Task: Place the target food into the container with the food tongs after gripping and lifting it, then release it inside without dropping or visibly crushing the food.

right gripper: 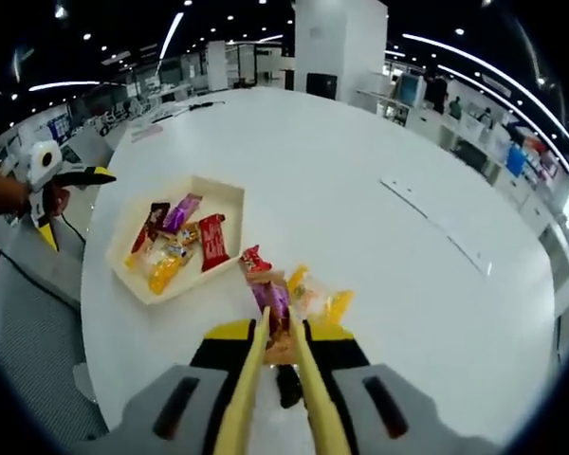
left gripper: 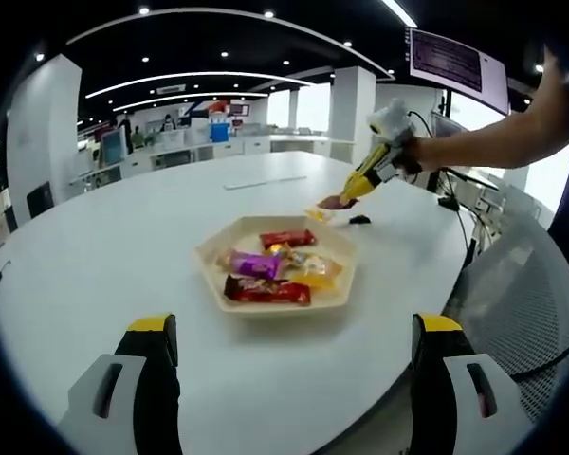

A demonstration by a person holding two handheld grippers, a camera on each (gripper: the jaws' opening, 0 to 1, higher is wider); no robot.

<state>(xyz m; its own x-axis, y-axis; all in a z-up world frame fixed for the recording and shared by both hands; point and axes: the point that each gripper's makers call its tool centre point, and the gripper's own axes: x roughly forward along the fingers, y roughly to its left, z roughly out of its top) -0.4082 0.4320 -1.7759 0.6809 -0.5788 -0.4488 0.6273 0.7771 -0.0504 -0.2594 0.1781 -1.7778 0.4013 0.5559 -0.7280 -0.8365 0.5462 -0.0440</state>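
**Right tongs pinch a purple snack beside the tray**

In the right gripper view, the right tongs [right gripper: 277, 327] are closed on a purple-wrapped snack [right gripper: 269, 301] lying on the white table [right gripper: 379, 284]. Its two long yellow arms come together around the wrapper's near end. Touching that snack on the right is a yellow-and-clear packet [right gripper: 318, 301], and a small red packet [right gripper: 254, 260] lies just beyond it, toward the tray.

The cream hexagonal tray [right gripper: 229, 197] sits near this little pile, apart from it. It holds a dark red bar [right gripper: 212, 241], a purple packet [right gripper: 182, 212], a brown bar [right gripper: 153, 224] and a yellow-orange packet [right gripper: 164, 268].

In the left gripper view, the left tongs [left gripper: 289, 355] stand wide open and hold nothing, their yellow-tipped black jaws low over the near table edge [left gripper: 95, 256]. The tray [left gripper: 213, 258] lies ahead between them, with wrapped snacks inside. Beyond it, a person's hand [left gripper: 410, 154] holds the right tongs [left gripper: 346, 194] down on the purple-wrapped snack [left gripper: 335, 202] on the table, just past the tray's far rim
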